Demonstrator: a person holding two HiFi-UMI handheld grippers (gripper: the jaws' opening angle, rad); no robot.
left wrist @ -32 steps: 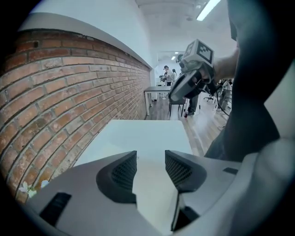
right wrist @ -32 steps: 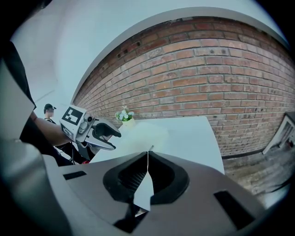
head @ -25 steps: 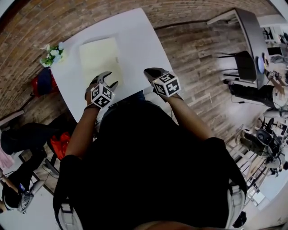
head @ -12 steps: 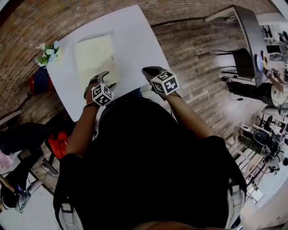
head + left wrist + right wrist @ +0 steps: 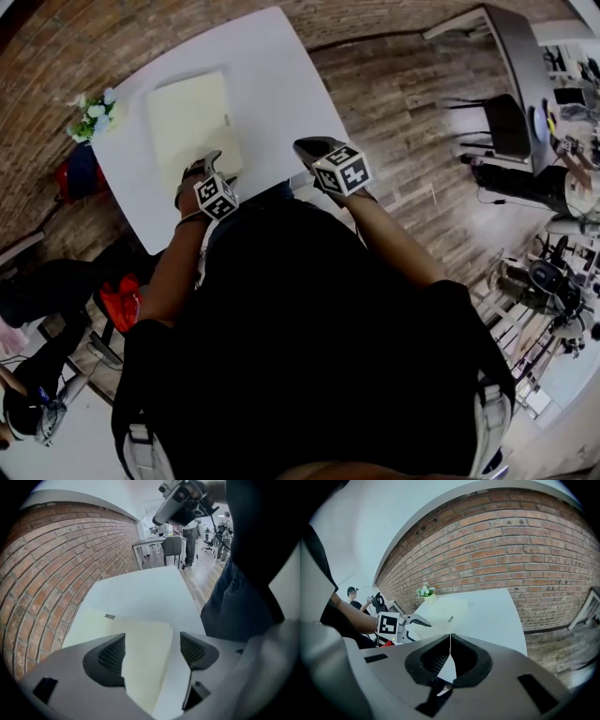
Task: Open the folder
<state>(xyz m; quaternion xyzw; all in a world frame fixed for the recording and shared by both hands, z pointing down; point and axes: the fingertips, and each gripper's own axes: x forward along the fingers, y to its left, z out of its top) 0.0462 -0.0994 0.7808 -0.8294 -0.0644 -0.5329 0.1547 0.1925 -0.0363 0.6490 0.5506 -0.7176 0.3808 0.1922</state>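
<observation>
While the person stands at the near edge of the one white table, two grippers show in the head view. The left gripper points steeply down over the near edge of the single pale yellow folder. Its jaws have just been opening and stand wide apart. The left gripper view shows the folder's edge in the gap below them, with neither pad pressing on it. The right gripper hangs beside it over the table's near edge, clear of the folder, its jaws closed tip to tip on nothing.

The folder lies flat and closed on the table's left half, with one small dark tab at its right edge. Beyond it, at the far left corner, stands one bunch of white flowers against a brick wall.

Only the head view takes in the whole folder and both grippers at once. Only the right gripper view shows the left gripper from the side, with a person far behind it. Only the left gripper view shows one dark chair at a far desk.
</observation>
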